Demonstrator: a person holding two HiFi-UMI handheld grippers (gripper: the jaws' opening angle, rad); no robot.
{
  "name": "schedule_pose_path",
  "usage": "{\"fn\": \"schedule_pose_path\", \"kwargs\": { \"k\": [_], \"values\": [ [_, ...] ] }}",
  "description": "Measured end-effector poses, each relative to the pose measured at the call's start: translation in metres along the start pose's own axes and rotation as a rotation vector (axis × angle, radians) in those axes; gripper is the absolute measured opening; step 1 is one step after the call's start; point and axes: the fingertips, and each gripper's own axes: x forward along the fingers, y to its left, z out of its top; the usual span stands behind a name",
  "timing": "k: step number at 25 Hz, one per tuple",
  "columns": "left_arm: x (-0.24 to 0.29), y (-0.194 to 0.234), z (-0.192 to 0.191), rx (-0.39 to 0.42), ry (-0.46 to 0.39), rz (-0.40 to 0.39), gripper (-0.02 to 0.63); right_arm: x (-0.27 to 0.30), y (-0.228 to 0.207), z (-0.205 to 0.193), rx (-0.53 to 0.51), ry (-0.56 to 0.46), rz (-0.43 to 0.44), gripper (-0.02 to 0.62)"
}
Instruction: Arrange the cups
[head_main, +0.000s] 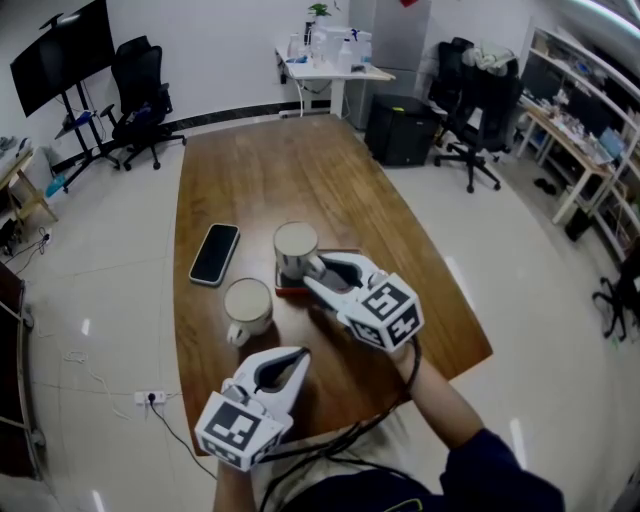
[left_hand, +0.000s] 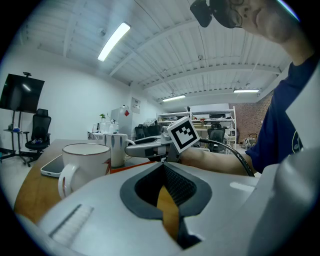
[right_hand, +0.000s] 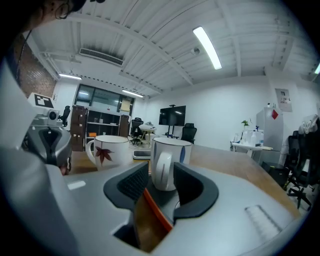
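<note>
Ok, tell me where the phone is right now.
In the head view the phone lies flat on the wooden table, just left of the far cup and up-left of the near cup.

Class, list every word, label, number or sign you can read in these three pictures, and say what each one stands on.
No text here can be read.
White cube beside the mugs and white cube at the table edge: black square patterns, no letters.
White wall notice: too small to read.
White mug with a red leaf: a picture only, no words.
Black phone: dark screen, nothing shown.
</note>
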Motion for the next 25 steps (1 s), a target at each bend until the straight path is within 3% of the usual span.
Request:
{"fn": "schedule_pose_path", "kwargs": {
  "k": [2, 7, 11, 14, 16, 18, 22, 25],
  "values": [
    [0.000, 0.000, 0.000, 0.000, 0.001, 0.000, 0.003, -0.004, 0.000, 0.006, -0.008, 0.012, -0.026, 0.180],
    [0.000, 0.000, 0.001, 0.001, 0.005, 0.000, 0.003, -0.014, -0.014, -0.004, -0.037, 0.003, -0.083, 0.206],
    [-0.001, -0.001, -0.002, 0.001, 0.008, -0.001, 0.003, -0.033, -0.020, 0.009, 0.038, -0.073, -0.116, 0.218],
    [-0.001, -0.001, -0.001, -0.002, 0.009, -0.001, 0.003, -0.046, -0.024, 0.007, 0.136, -0.121, -0.096, 0.132],
    [-0.001, -0.002, 0.000, -0.003, 0.009, -0.002, 0.003, -0.060, -0.020, 0.000, 0.258, -0.134, -0.061, 0.026],
    [-0.001, -0.003, 0.000, -0.004, 0.009, -0.006, 0.003, -0.080, -0.004, -0.011, 0.335, -0.131, -0.022, 0.018],
    [0.000, 0.001, 0.001, 0.005, 0.001, -0.004, 0.003, -0.109, 0.012, -0.024, 0.225, -0.095, -0.074, 0.018],
    [0.000, 0.001, -0.001, -0.001, 0.000, 0.003, 0.003, -0.114, 0.013, -0.026, 0.212, -0.091, -0.062, 0.018]
  ]
}}
